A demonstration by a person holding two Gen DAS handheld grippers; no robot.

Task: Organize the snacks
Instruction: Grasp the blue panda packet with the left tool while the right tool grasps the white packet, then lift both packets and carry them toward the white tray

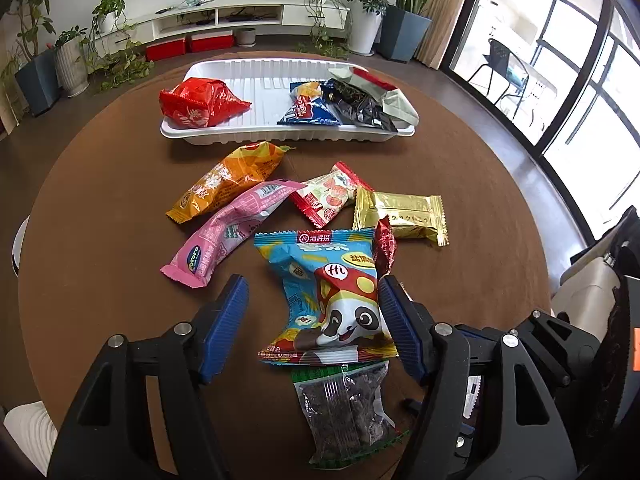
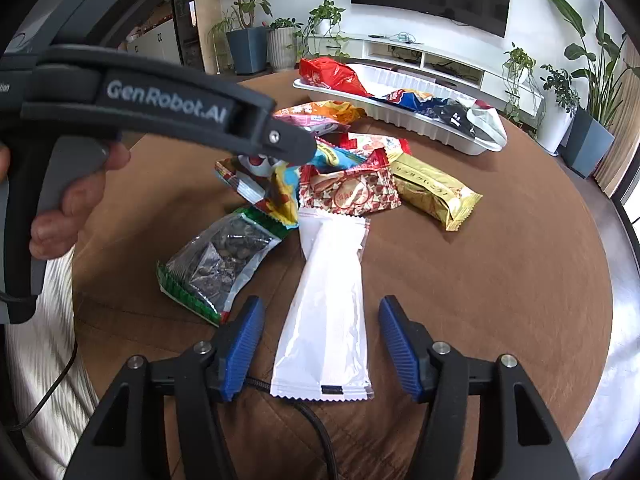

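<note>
"GenRobot.AI" marks the left tool (image 2: 280,148), upper left. Both tools gape, holding nothing; the right tool (image 2: 320,344) straddles a white packet (image 2: 326,312) lying lengthwise up-frame.

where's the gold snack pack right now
The gold pack lies on the brown table, right of the loose pile in the left wrist view, beside the red-and-white packet and short of the white tray.
</note>
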